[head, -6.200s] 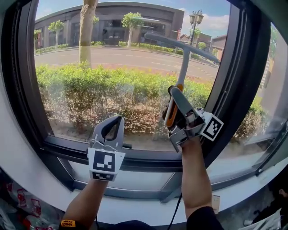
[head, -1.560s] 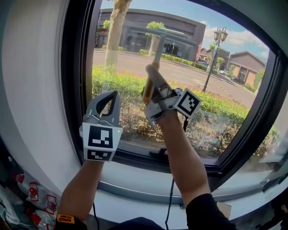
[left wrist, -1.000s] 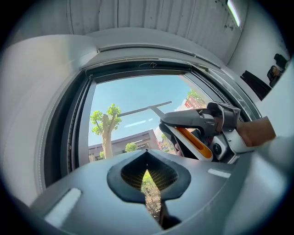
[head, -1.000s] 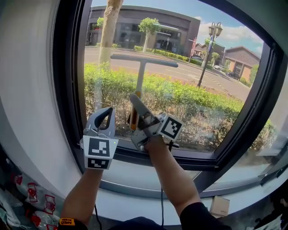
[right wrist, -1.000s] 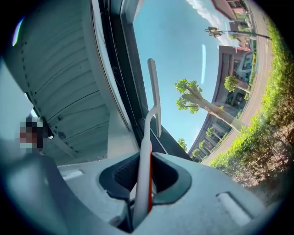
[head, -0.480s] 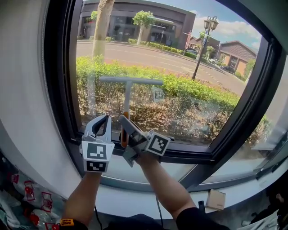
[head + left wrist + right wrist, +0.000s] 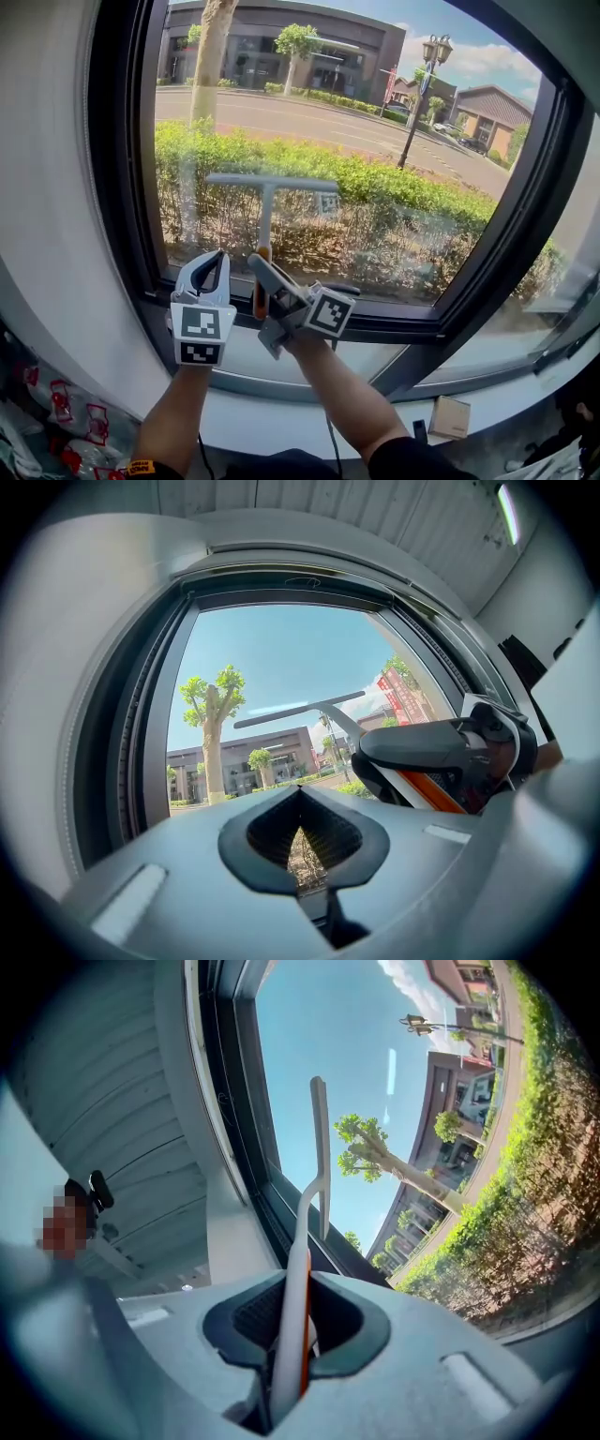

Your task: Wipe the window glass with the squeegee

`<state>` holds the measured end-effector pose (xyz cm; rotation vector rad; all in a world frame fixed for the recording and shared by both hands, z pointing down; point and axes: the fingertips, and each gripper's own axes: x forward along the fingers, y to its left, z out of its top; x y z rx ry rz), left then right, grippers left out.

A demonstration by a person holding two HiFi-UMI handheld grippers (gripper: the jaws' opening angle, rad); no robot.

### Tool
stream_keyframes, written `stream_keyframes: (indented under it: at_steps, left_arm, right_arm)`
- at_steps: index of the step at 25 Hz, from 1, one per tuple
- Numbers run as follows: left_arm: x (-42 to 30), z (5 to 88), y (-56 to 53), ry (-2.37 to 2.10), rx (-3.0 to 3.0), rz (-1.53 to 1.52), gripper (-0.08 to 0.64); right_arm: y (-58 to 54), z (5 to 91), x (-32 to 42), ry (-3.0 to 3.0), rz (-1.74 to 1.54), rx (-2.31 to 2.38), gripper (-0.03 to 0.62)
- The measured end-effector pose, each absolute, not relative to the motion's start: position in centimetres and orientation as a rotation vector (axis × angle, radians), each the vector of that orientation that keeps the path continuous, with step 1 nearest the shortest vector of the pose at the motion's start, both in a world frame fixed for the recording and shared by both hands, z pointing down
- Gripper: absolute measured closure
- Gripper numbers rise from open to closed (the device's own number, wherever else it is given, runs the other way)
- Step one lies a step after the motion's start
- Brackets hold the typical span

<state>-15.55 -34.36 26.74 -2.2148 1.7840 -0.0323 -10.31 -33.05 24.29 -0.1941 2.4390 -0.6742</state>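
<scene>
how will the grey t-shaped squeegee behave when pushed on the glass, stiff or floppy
The grey T-shaped squeegee is probably stiff: its thin stem looks straight. Likely light, held by the right gripper at its handle alone.

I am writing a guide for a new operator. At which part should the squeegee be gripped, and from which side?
Grip the lower handle end of the squeegee, coming from below, in line with its shaft. The T-shaped blade is at the top and must meet the window glass. The right gripper holds it this way.
</scene>
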Motion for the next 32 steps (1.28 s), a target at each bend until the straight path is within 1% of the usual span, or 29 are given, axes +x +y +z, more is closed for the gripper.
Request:
stream_keyframes:
  at_steps: [4,8,13,20,26,32]
  left_arm:
    - [-15.0,26.2,-34.7,1.769,-2.203,-0.052,0.545]
    - [-14.6,23.9,-34.4,1.745,-2.173,-0.019,0.545]
    - [-12.8,19.4,-34.0,1.688,-2.128,0.041,0.545]
    - [-8.5,11.9,-33.0,1.593,-2.049,0.136,0.545]
    - [-4.8,8.3,-33.0,1.550,-2.026,0.167,0.545]
    - [-2.2,6.6,-32.9,1.520,-2.010,0.179,0.545]
  right_arm:
    - [-32.8,24.0,-9.7,2.449,-0.659,-0.188,0.548]
    - [-31.8,21.6,-8.9,2.486,-0.553,-0.154,0.548]
    - [-31.4,15.6,-6.3,2.502,-0.396,-0.097,0.546]
    - [-32.1,6.4,-0.8,2.477,-0.202,-0.102,0.546]
    - [-33.5,0.8,3.4,2.431,-0.161,-0.099,0.546]
    - [-34.9,-1.0,5.1,2.422,-0.162,-0.123,0.546]
